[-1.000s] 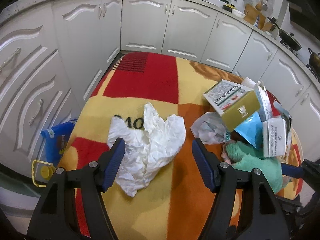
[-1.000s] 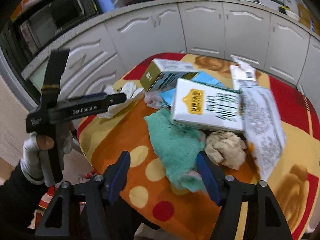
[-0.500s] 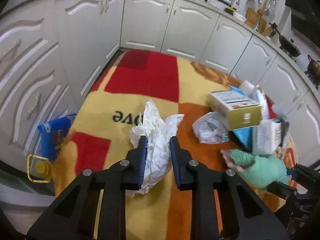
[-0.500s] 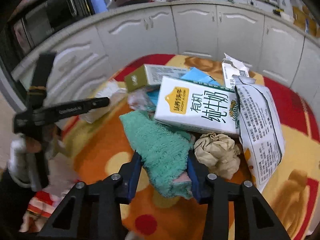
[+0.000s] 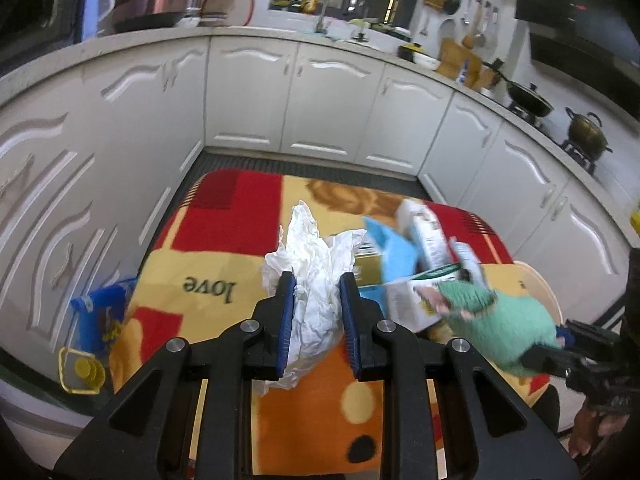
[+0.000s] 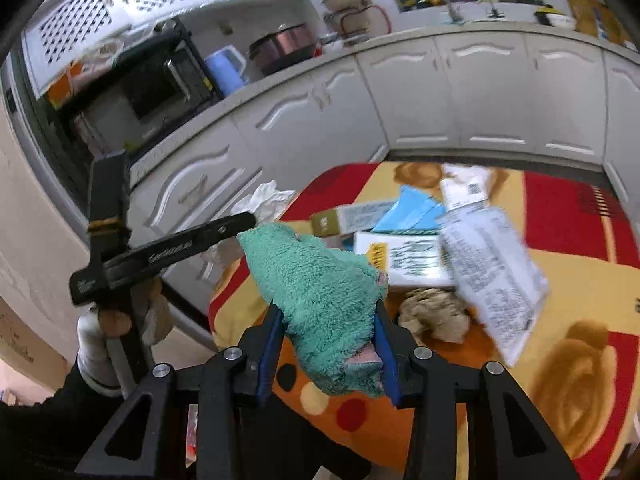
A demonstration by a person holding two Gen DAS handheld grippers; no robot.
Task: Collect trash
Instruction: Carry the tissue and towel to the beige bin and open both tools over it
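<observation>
Left gripper [image 5: 318, 292]: blue-padded jaws pinched on one crumpled white plastic bag [image 5: 312, 252], thin, crinkly, glossy; closing just completed, bag squeezed between the pads and raised off the blanket [image 5: 192, 248], its upper lobe sticking up on the far side of the fingers.

Right gripper [image 6: 328, 320]: jaws clamped on one mint-green terry cloth [image 6: 316, 280], fluffy looped pile, pink trim at the near edge; also just closed, cloth bunched between the pads, lifted clear of the pile, far end flopping to the left.

Blanket: fleece, red, yellow and orange blocks with dots, draped over a round table.

Remaining on blanket, right of centre: two cardboard cartons, namely one white milk carton [image 6: 404, 258] lying flat and one olive-and-white box [image 6: 352, 216] beyond it; one flat blue paper sheet [image 6: 412, 212]; one printed white pouch [image 6: 492, 276], blurred; one brown crumpled paper ball [image 6: 434, 314], near the milk carton.

One gloved hand [image 6: 100, 344] on the left tool's handle.
</observation>
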